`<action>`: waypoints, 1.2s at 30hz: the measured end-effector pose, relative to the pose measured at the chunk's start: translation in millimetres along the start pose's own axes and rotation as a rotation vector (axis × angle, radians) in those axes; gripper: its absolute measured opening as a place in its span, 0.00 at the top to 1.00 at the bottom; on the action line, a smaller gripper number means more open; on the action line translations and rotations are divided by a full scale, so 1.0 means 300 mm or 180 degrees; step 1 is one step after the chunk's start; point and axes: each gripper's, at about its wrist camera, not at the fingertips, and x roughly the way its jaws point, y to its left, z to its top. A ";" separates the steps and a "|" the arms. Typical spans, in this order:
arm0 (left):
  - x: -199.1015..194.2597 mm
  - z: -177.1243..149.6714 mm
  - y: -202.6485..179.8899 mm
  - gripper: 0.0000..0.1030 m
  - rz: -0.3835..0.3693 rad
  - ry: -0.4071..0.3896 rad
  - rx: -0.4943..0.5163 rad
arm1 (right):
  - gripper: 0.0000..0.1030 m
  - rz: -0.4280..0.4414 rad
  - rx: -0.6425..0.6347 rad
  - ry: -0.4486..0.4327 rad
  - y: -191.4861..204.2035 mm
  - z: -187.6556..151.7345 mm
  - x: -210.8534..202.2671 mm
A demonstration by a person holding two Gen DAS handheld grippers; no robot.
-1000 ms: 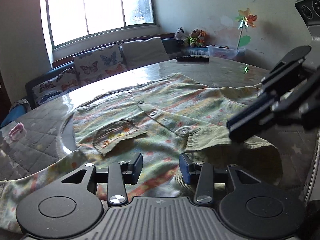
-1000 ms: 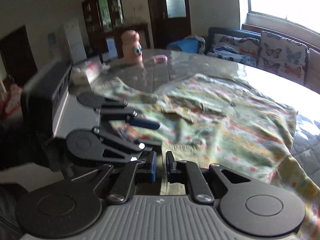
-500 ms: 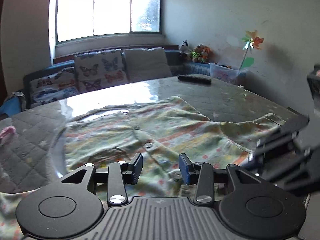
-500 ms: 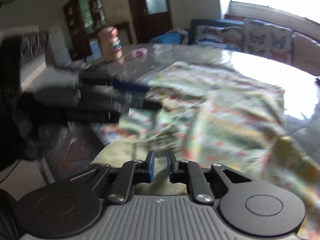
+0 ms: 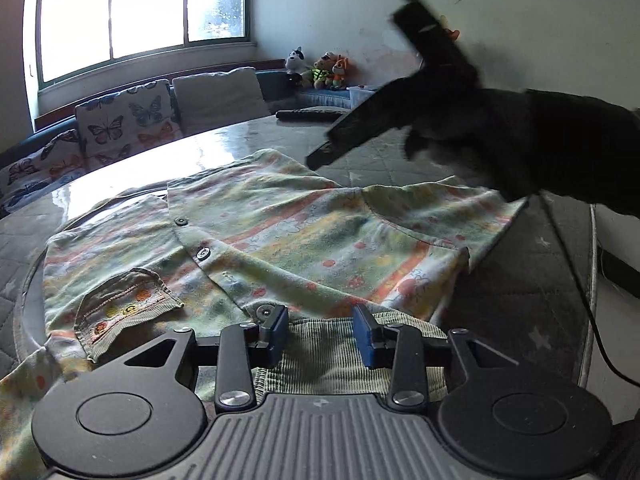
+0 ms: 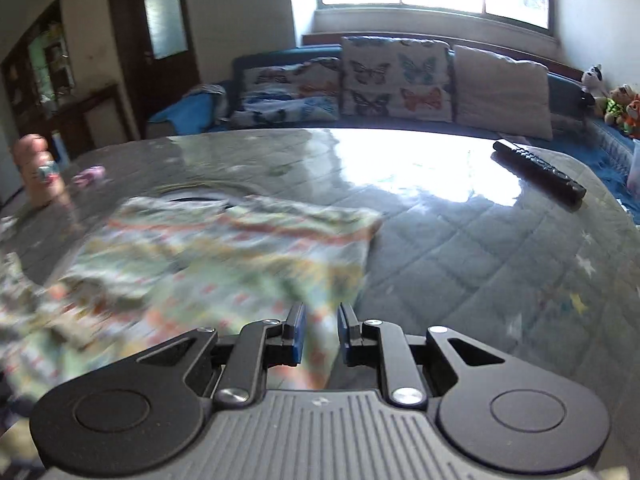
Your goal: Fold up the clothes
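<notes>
Sunny windows light the round table (image 5: 520, 280). From the left wrist, the shirt (image 5: 280, 232) lies flat, spread side to side, with its ribbed collar (image 5: 320, 352) right between the spread-apart fingers of the left gripper (image 5: 320, 336). From the right wrist, the right gripper (image 6: 319, 332) is spread too, holding nothing, above the shirt's right edge (image 6: 344, 272). I think the left one is nearer.

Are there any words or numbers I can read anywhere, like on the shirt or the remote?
None can be read.
Black remote control on the quilted grey table: button marks too small.
Pastel printed button-up shirt: only pictures and stripes; the small round yellow marks on its corduroy pocket are too small to read.
Peach-coloured toy figure: blurred.
</notes>
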 end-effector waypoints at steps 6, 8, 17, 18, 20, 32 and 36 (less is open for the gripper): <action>-0.001 -0.005 -0.002 0.63 -0.0083 0.0008 0.0072 | 0.94 -0.0158 -0.0033 0.0069 -0.022 0.060 0.138; -0.003 -0.009 -0.003 0.63 -0.0097 0.0002 0.0110 | 0.94 -0.0213 -0.0085 0.0053 -0.020 0.076 0.163; -0.005 -0.006 -0.008 0.63 -0.0068 0.0013 0.0164 | 0.86 -0.0232 0.0001 0.0006 -0.070 0.032 -0.014; -0.005 -0.007 -0.010 0.63 -0.0061 0.0008 0.0171 | 0.83 -0.0258 0.0017 0.0007 -0.086 -0.001 -0.060; -0.005 -0.008 -0.012 0.63 -0.0045 0.0005 0.0182 | 0.81 -0.0362 0.0044 0.0016 -0.116 -0.073 -0.142; -0.002 -0.010 -0.024 0.61 0.0023 0.0008 0.0227 | 0.73 -0.1009 0.0720 0.0051 -0.322 -0.429 -0.413; -0.002 -0.012 -0.026 0.61 0.0034 0.0012 0.0245 | 0.73 -0.1065 0.0763 -0.0032 -0.346 -0.438 -0.413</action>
